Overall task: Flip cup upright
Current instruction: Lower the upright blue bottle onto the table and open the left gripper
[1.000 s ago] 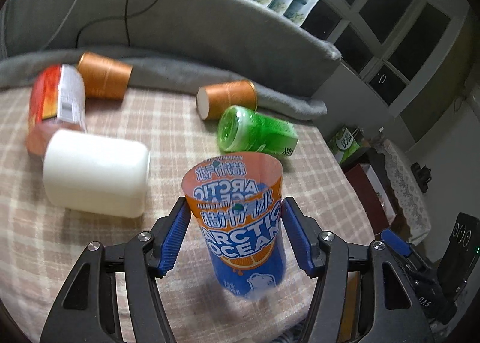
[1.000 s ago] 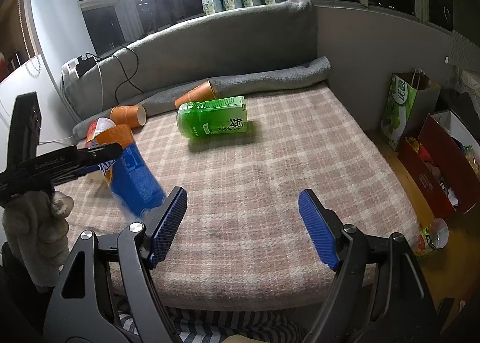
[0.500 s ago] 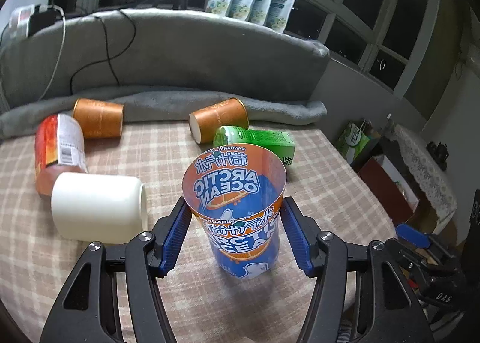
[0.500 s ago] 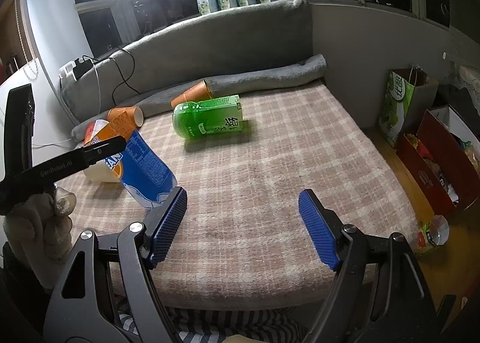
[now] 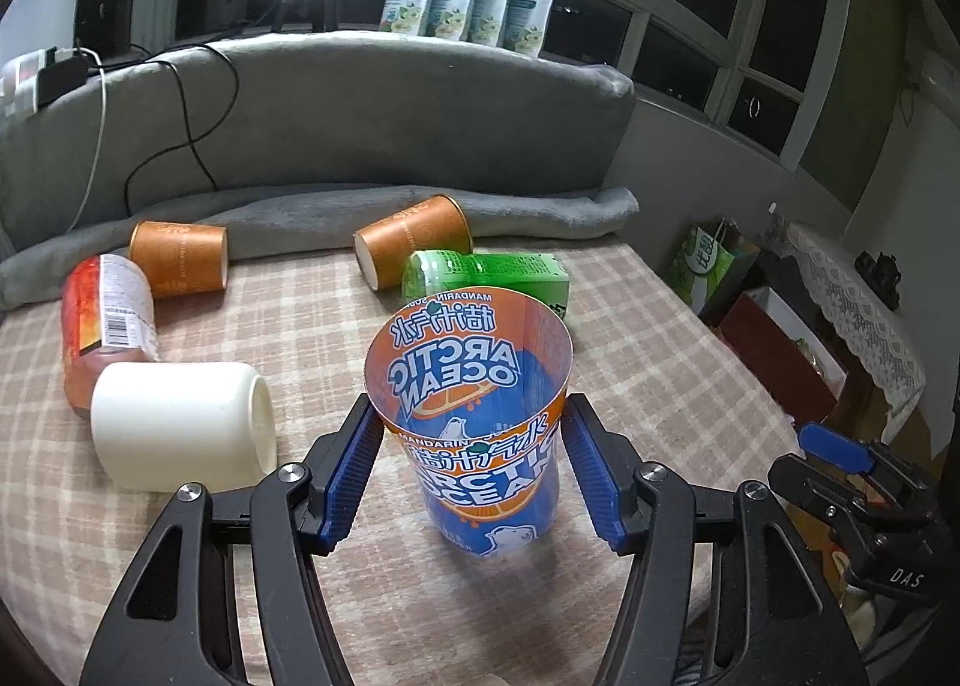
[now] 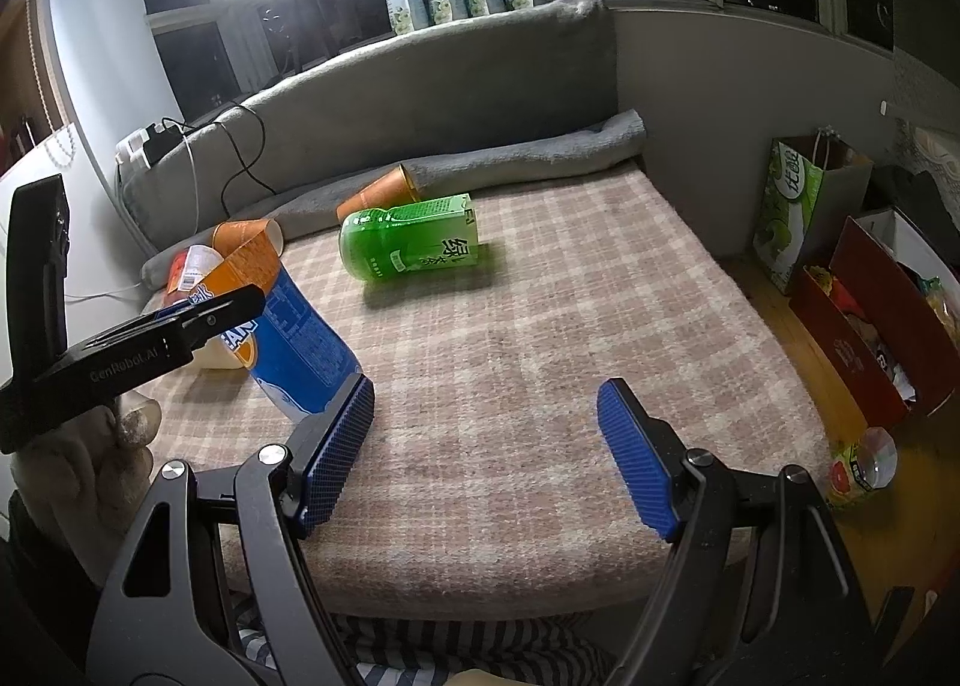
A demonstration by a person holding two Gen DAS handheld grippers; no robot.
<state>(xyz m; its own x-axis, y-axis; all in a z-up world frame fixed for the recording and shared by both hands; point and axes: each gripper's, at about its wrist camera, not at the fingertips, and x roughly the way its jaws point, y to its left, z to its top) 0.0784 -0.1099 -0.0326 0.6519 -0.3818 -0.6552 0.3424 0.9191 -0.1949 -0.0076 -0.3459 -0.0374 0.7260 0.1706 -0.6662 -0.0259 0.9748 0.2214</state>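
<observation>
A clear plastic cup with a blue and orange "Arctic Ocean" label [image 5: 480, 434] stands mouth up on the checked cloth [image 5: 312, 320], its base touching the cloth. My left gripper [image 5: 471, 464] is shut on the cup, its blue pads against the sides just below the rim. The cup also shows in the right wrist view [image 6: 288, 338], leaning left a little in the left gripper's hold. My right gripper [image 6: 483, 452] is open and empty, low over the front part of the cloth, to the right of the cup.
A white cup [image 5: 180, 425], two orange paper cups [image 5: 177, 257] [image 5: 411, 245], a green bottle [image 5: 486, 278] and an orange-labelled bottle [image 5: 105, 320] lie on their sides. A grey padded backrest [image 5: 360, 110] runs behind. Bags and boxes [image 6: 864, 326] stand on the floor right.
The left gripper has tipped the cup from leaning back towards upright and lowered it until its base rests on the cloth. The right gripper has stayed put.
</observation>
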